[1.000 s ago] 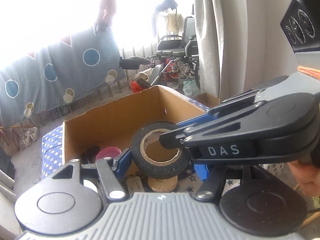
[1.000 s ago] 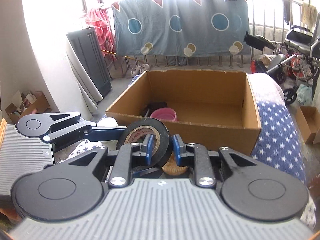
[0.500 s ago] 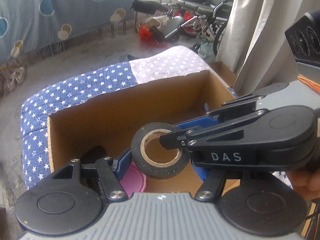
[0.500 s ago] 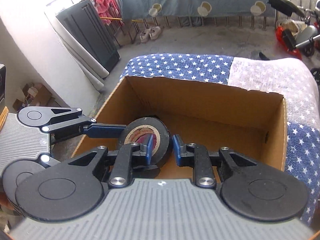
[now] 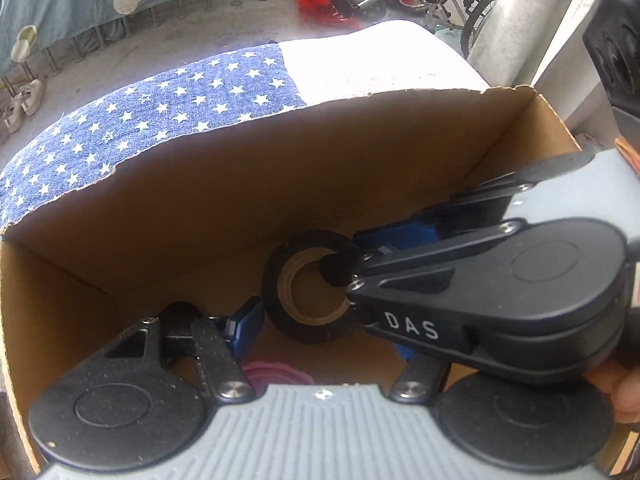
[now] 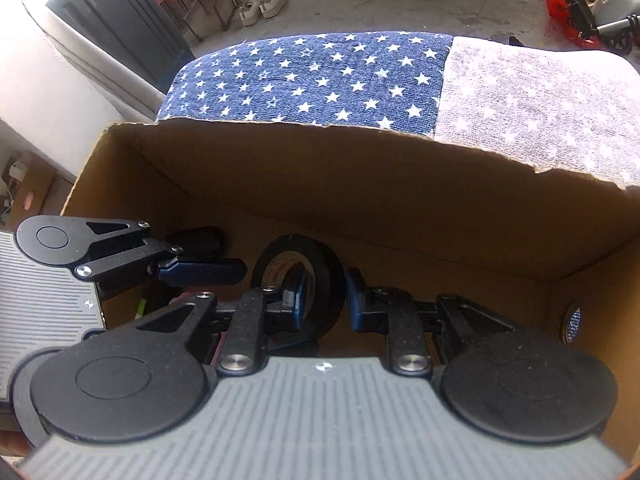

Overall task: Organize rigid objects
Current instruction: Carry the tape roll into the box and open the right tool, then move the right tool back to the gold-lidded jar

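two claws | right claw [image 6: 322, 300] pinches tape roll [image 6: 320, 264] | left claw [image 5: 320, 326] opening | "das"

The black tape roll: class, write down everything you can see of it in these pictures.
The black tape roll is a ring of matte black tape wound on a brown cardboard core. It stands on edge, its open centre facing the left wrist camera, inside the cardboard box. The right gripper pinches its band, one finger through the hole and one outside. The left gripper straddles it with jaws opening; whether its fingers touch the roll is unclear. A pink object lies below it.
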### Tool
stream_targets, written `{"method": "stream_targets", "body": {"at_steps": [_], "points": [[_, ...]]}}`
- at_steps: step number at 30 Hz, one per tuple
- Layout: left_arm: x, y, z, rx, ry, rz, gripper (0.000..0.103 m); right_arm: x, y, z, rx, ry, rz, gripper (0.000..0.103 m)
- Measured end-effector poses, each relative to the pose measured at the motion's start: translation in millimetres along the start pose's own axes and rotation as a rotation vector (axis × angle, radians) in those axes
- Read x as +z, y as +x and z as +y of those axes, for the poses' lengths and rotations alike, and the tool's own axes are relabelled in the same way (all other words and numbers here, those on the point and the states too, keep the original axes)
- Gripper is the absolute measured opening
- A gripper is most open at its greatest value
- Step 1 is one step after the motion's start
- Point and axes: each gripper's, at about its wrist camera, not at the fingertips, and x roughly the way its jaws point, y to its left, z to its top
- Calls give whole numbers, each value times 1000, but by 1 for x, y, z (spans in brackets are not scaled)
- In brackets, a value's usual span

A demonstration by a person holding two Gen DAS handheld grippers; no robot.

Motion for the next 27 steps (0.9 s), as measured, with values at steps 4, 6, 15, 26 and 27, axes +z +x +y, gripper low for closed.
{"method": "stream_targets", "body": {"at_steps": [4, 6, 15, 26, 27], "points": [[0, -11, -3, 0, 0, -37, 80, 0, -3, -5, 11, 21, -11, 24], [-2, -22, -4, -2, -8, -60, 82, -2, -13, -5, 17, 32, -34, 28], [-28, -115, -10, -14, 3, -228, 89, -53, -133, 1, 99, 91, -255, 32], [-151, -231, -47, -53, 108, -376, 96, -210, -244, 13, 237, 178, -461, 43], [-163, -231, -52, -57, 119, -375, 96, -224, -243, 12, 256, 199, -459, 43]]}}
